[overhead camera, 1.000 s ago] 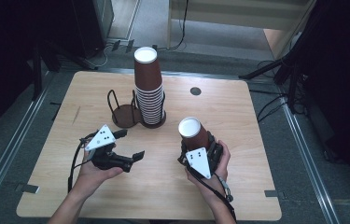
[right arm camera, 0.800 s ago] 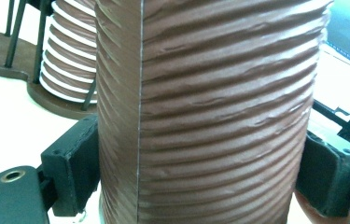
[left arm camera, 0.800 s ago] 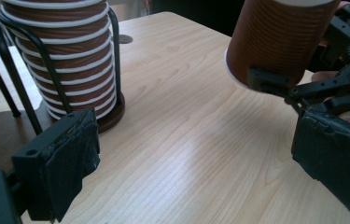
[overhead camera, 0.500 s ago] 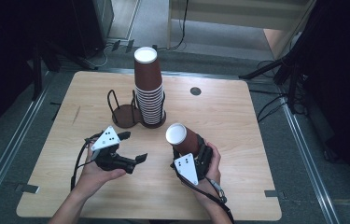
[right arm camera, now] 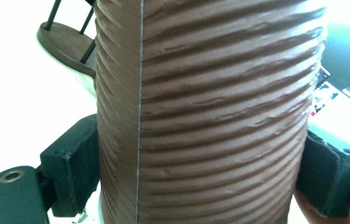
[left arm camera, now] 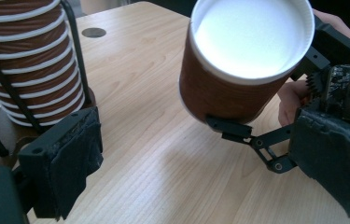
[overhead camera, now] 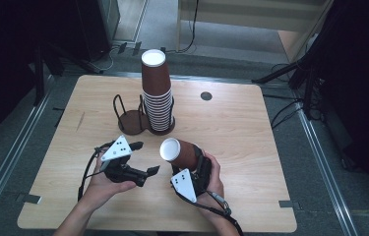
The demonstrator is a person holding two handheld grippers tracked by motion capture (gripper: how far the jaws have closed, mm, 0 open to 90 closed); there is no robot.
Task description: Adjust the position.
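Right gripper [overhead camera: 193, 163] clamped on brown cup [overhead camera: 181, 153], tilted w/ mouth toward left gripper [overhead camera: 145, 158]; left's jaws apart, closing, nothing btwn.

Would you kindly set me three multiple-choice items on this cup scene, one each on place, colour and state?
1. Where does the stack of paper cups stand?
A. in the wire cup holder
B. on the floor
C. at the table's near edge

2. What colour is the inside of the held paper cup?
A. brown
B. white
C. blue

3. How is the right gripper set?
A. open above the table
B. shut on nothing
C. shut on the paper cup

Answers: 1 A, the holder's dark wires rise around the stack; 2 B, the left gripper view looks into its white interior; 3 C, both jaws press the ribbed brown wall.
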